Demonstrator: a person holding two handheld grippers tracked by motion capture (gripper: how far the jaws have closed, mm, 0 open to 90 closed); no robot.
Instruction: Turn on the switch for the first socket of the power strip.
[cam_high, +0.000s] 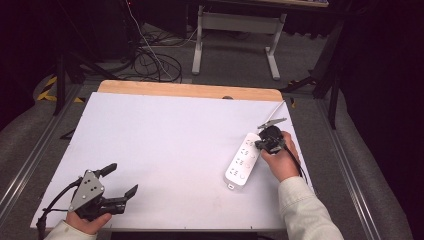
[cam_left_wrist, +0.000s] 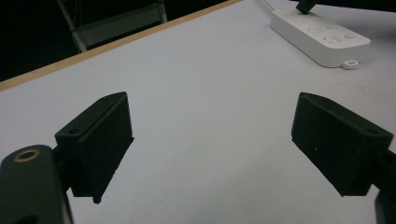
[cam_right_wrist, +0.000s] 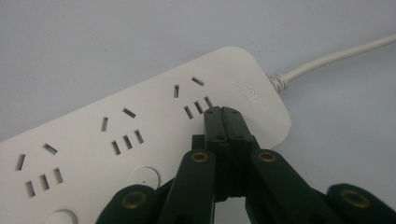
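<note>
The table (cam_high: 165, 135) carried a white sheet over its top, with a strip of bare wood showing along the far edge. Beyond it stood the white legs of another table (cam_high: 200, 35) and a tangle of cables (cam_high: 150, 60) on the grey floor.

On the right side of the sheet lay a white power strip (cam_high: 243, 159), long axis running roughly toward and away from the person, angled slightly. Its white cord (cam_high: 276, 111) left the far end and ran off toward the far right corner of the table. In the right gripper view the strip showed three groups of socket slots, with two round buttons along its near edge.

The right hand (cam_high: 281, 159) held the right gripper (cam_high: 259, 144) over the far end of the strip. Its jaws were pressed together with no gap and nothing between them, tips down on or just above the strip's top face, beside the socket group nearest the cord; I could not tell whether they touched.

The left hand (cam_high: 86, 220) held the left gripper (cam_high: 120, 181) near the left front corner of the table, well apart from the strip. Its jaws stood wide apart and empty, with bare white sheet between them in the left gripper view.
</note>
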